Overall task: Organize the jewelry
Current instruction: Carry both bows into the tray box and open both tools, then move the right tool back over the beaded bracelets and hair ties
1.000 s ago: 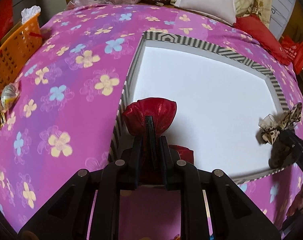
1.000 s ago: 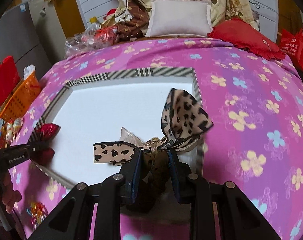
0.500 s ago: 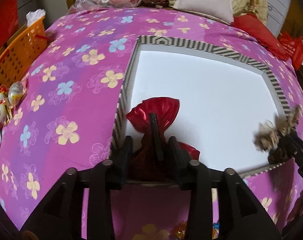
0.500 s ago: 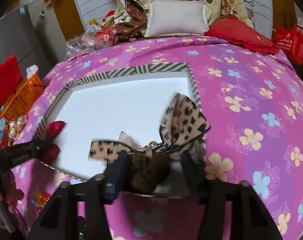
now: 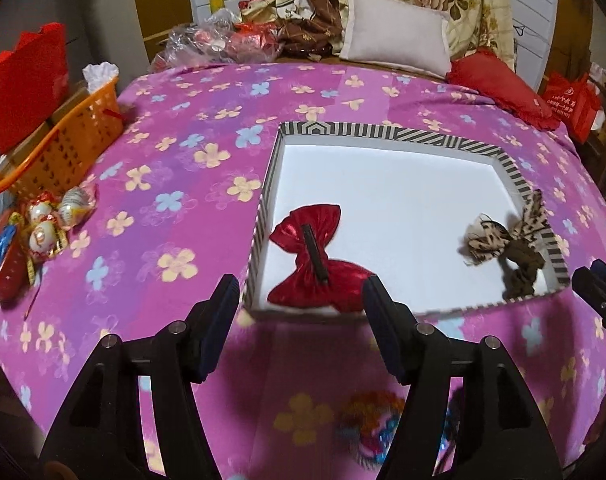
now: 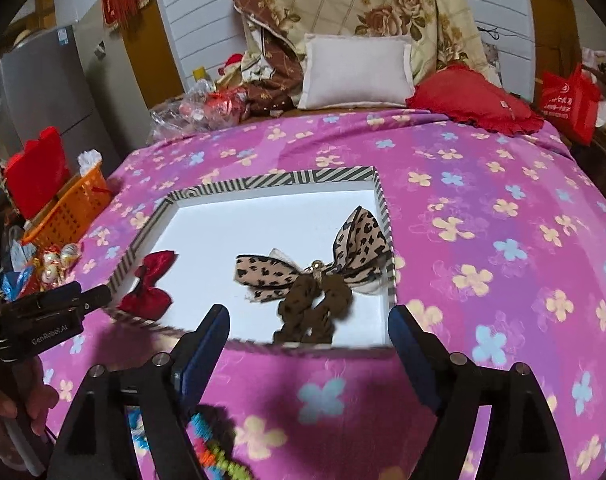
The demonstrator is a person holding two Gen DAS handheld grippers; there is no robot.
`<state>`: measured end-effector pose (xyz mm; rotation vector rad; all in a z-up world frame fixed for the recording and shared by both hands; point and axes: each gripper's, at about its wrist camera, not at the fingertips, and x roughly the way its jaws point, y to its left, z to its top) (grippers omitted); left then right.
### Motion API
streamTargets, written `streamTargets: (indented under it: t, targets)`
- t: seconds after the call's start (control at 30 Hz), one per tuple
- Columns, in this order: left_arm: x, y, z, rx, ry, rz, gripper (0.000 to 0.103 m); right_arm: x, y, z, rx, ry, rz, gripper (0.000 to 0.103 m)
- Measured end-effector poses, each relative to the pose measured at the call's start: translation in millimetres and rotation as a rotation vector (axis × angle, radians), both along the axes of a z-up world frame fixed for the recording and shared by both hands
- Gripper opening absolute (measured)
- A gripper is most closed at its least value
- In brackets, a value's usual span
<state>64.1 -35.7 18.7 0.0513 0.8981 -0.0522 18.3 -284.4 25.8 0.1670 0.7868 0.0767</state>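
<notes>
- Orange basket (image 5: 69, 142) sits at the far left edge of the flowered pink bedspread (image 5: 191, 184), with foil-wrapped trinkets (image 5: 53, 216) just beside it.
- Left gripper (image 5: 301, 300) hangs with jaws opening wide; nothing is pressed between them.
- Red bow (image 5: 313, 256) lies flat in the striped-rim box (image 5: 383, 134), at its near left corner, clip side up.
- Leopard-print bow (image 6: 315, 268) lies in the box's near right corner, partly leaning on the wall.
- Right gripper (image 6: 309, 334) hangs just short of it, jaws opening, gripping nothing.
</notes>
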Motion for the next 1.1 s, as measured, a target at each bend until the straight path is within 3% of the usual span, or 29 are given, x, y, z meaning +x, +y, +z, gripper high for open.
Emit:
streamTargets:
  t: [0.5, 1.1]
  targets:
    - [-72.7, 4.6, 1.9, 0.002, -0.04, 0.004, 0.064, -73.2, 22.5, -1.2, -0.004, -0.004, 0.037, 0.08]
    - [-108.1, 13.5, -12.5, -0.015, -0.016, 0.027, 0.064, -104.7, 43.5, -0.7, -0.019, -0.004, 0.07, 0.08]
